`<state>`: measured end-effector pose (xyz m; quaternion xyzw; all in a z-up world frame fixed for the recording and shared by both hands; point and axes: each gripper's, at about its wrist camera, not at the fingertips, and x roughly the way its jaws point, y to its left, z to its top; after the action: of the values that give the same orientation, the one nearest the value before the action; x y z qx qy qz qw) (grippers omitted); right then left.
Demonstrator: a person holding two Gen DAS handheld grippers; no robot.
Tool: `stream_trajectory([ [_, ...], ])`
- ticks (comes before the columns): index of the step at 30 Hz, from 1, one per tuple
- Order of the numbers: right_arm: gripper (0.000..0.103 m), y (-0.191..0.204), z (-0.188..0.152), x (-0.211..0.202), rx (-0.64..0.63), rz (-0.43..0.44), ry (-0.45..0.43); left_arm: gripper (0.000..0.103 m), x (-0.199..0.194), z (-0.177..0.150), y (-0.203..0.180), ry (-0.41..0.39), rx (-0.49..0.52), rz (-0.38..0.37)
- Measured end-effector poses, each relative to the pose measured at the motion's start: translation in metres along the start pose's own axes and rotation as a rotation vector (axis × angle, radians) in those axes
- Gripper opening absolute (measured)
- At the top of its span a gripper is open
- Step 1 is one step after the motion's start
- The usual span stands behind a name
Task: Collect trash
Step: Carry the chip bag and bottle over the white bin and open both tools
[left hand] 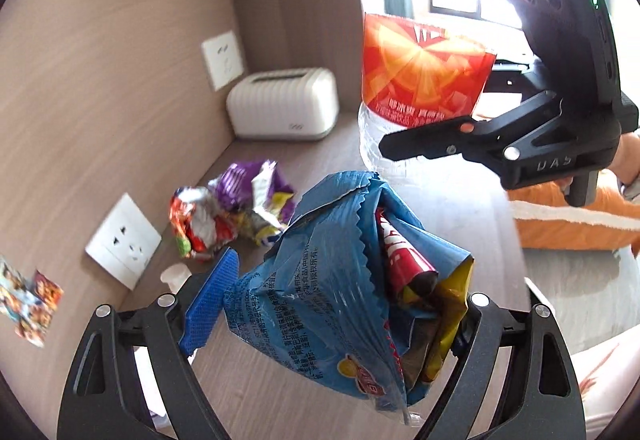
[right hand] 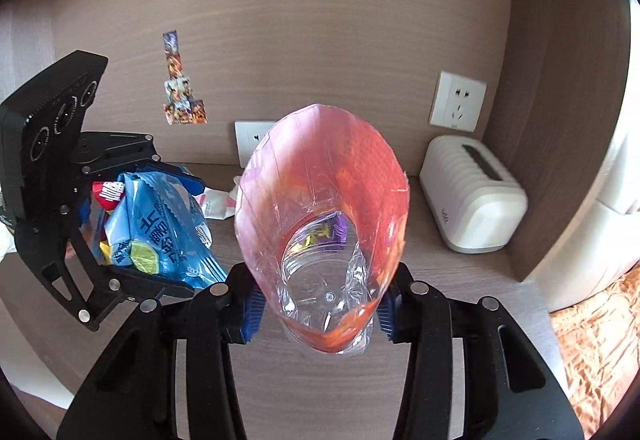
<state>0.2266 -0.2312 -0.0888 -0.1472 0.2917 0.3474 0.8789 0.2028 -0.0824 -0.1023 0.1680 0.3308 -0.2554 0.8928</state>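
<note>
While both grippers are loaded, the pick-up step looks finished for these two items and the carry is what stands next. The left gripper [left hand: 328,320] has its jaws set wide around a blue snack bag [left hand: 320,280], which bulges between the pads with a red wrapper [left hand: 400,248] and yellow foil stuffed inside. The right gripper [right hand: 318,314] is clamped on a clear plastic bottle [right hand: 324,280], its orange label sleeve [right hand: 320,176] standing loose past the fingertips.

Ahead of the left gripper, on the wooden desk [left hand: 280,392], crumpled wrappers [left hand: 232,212] remain uncollected, with a small white cap [left hand: 176,276] just beside its left pad [left hand: 208,304]. A white ribbed box [left hand: 282,104] sits farther ahead against the wall.

No bin shows in either view, so the next move calls for finding one and releasing both loads there, then coming back for the pile.

The bag carries dense Chinese print and a lime picture; the label shows Chinese characters too, though I cannot read them surely. "UAS" appears moulded on the right gripper's body.
</note>
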Motion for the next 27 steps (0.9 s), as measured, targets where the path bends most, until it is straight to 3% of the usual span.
stream_trajectory([
  [6, 0.046, 0.022, -0.018, -0.056, 0.048, -0.083, -0.016, 0.084, -0.031, -0.004, -0.036, -0.042, 0.084, -0.062],
  [14, 0.046, 0.042, -0.068, -0.119, 0.175, -0.199, 0.02, 0.084, -0.044, -0.003, -0.095, -0.071, 0.197, -0.198],
  [27, 0.046, 0.034, -0.154, -0.193, 0.344, -0.357, 0.099, 0.084, -0.014, 0.013, -0.208, -0.082, 0.358, -0.43],
])
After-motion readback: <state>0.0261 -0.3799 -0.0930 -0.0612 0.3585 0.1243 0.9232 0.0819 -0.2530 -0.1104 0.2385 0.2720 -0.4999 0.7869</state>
